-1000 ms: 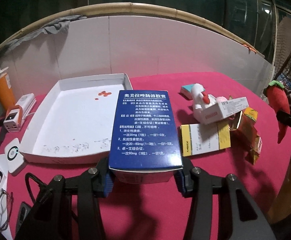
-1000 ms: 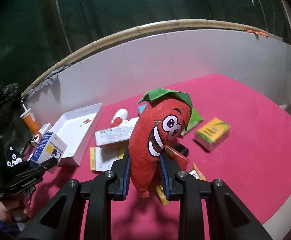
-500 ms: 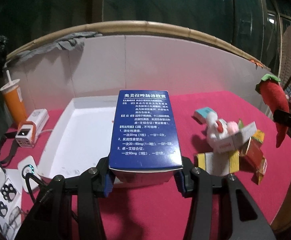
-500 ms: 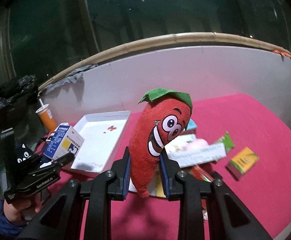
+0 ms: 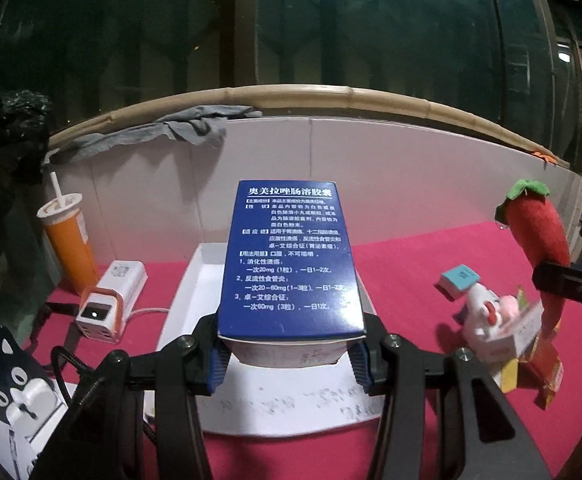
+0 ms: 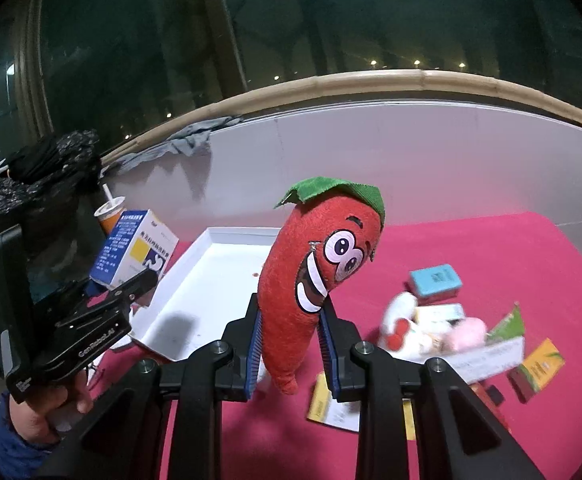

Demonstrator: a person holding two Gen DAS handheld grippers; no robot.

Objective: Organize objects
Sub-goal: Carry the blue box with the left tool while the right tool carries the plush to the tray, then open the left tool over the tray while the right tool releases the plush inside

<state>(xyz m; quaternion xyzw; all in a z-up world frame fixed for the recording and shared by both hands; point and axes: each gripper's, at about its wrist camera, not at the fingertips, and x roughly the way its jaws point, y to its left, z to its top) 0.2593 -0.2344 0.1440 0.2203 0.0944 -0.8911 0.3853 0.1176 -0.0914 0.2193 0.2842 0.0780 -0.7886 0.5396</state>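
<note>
My left gripper (image 5: 289, 360) is shut on a blue medicine box (image 5: 289, 260) with white print, held in the air over the near end of a shallow white tray (image 5: 291, 408). The same box (image 6: 133, 254) and tray (image 6: 207, 288) show in the right wrist view. My right gripper (image 6: 291, 354) is shut on a red plush chili (image 6: 311, 276) with a green top and a cartoon face, held upright above the red tablecloth. The chili (image 5: 537, 232) shows at the right in the left wrist view.
A pile of small boxes and a white-pink plush toy (image 6: 431, 328) lies right of the tray, with a teal box (image 6: 435, 280) behind. An orange cup (image 5: 67, 236), a white-orange power strip (image 5: 109, 300) and a cat-face item (image 5: 15, 384) sit at the left. A white wall panel (image 5: 411, 180) bounds the back.
Both grippers have lifted and tilted up, each still holding its object. The left one has moved over the tray's near end; the right one has swung left toward the tray.
</note>
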